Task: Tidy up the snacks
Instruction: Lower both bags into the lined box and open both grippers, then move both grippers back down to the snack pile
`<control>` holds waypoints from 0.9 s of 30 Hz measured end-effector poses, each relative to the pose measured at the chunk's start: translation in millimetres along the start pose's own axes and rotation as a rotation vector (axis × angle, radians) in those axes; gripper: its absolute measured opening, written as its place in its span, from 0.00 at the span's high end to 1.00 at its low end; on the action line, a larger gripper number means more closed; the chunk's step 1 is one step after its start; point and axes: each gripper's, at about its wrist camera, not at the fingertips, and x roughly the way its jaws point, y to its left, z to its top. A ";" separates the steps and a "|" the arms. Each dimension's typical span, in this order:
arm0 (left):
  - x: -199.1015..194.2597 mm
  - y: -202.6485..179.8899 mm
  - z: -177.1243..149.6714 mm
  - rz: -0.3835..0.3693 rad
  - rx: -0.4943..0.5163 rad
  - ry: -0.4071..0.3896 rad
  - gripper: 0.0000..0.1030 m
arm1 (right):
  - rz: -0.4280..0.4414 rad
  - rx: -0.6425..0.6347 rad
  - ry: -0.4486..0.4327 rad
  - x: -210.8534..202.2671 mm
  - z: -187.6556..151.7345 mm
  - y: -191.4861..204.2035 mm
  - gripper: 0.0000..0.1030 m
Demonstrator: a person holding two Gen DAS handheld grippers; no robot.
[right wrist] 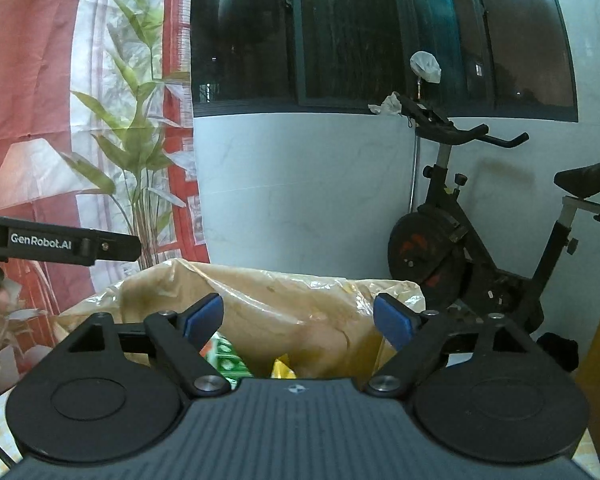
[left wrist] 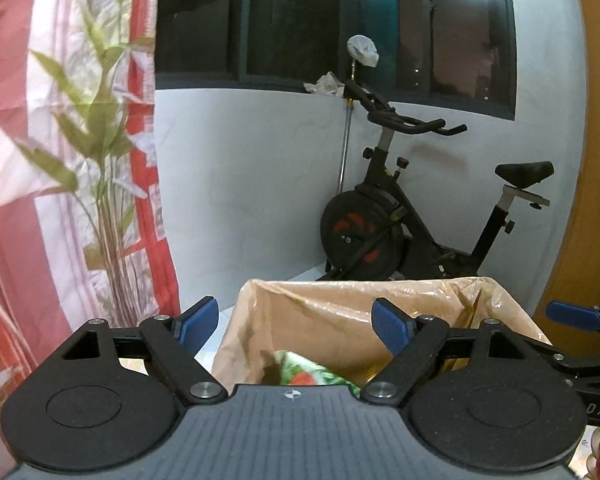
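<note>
Left hand-held gripper [left wrist: 296,326]: blue pads spread wide, nothing between them, poised over the open mouth of a bag [left wrist: 332,320]. Tan, glossy, crinkled film, mouth sagging and uneven. Inside, low down, a green-and-red snack packet [left wrist: 304,374], blurred, partly hidden behind the gripper body. Right hand-held gripper [right wrist: 299,320]: likewise spread and empty, above the same bag, with a green packet [right wrist: 226,358] and a yellow one [right wrist: 282,368] peeping out below. Judged light, soft and crackly, slippery on the flat faces, contents likely crushable; best pinched at a sealed edge or corner, gently. Bag rim floppy, likely to fold inward if nudged.
</note>
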 end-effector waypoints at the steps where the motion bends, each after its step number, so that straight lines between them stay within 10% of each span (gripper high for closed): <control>1: -3.5 2.8 -2.1 0.002 -0.009 0.008 0.17 | 0.001 0.002 0.003 -1.2 1.2 1.3 0.18; 27: -81.9 71.7 -47.6 0.052 -0.122 0.112 0.17 | 0.037 0.026 0.128 -57.2 -36.6 22.1 0.18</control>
